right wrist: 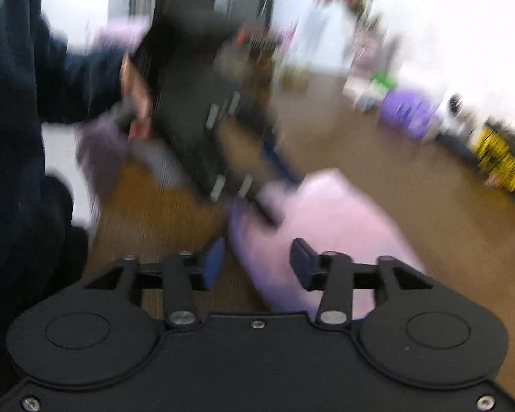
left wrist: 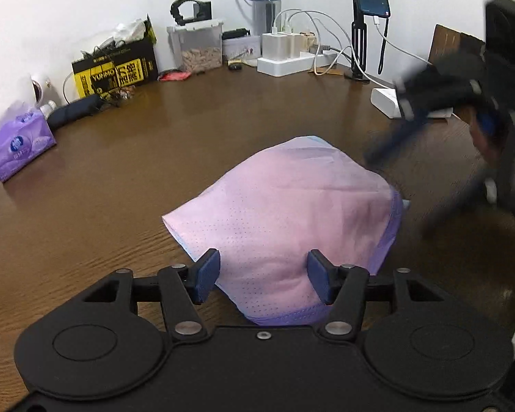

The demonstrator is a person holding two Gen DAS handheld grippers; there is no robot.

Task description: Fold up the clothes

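**A:** Where does the fold stand?

**B:** The pink garment (left wrist: pixel 285 216) lies in a compact, layered bundle on the brown table (left wrist: pixel 120 178), blue-violet hem showing along its near and right edges. I'd judge one fold is just laid down and let go.

**A:** And the tools?

**B:** The left tool (left wrist: pixel 262 276) hovers over the near edge with its pads spread apart; cloth lies beneath the gap, but nothing presses on it. The right tool (right wrist: pixel 257 264) is likewise released, poised at the bundle's end. That view is badly smeared, so detail is poor.

**A:** Next move?

**B:** Probably picking fresh corners for another fold, or smoothing. The cloth looks thin and slippery, so each tool should pinch every layer at an edge, and both should lift together to keep the stack aligned.
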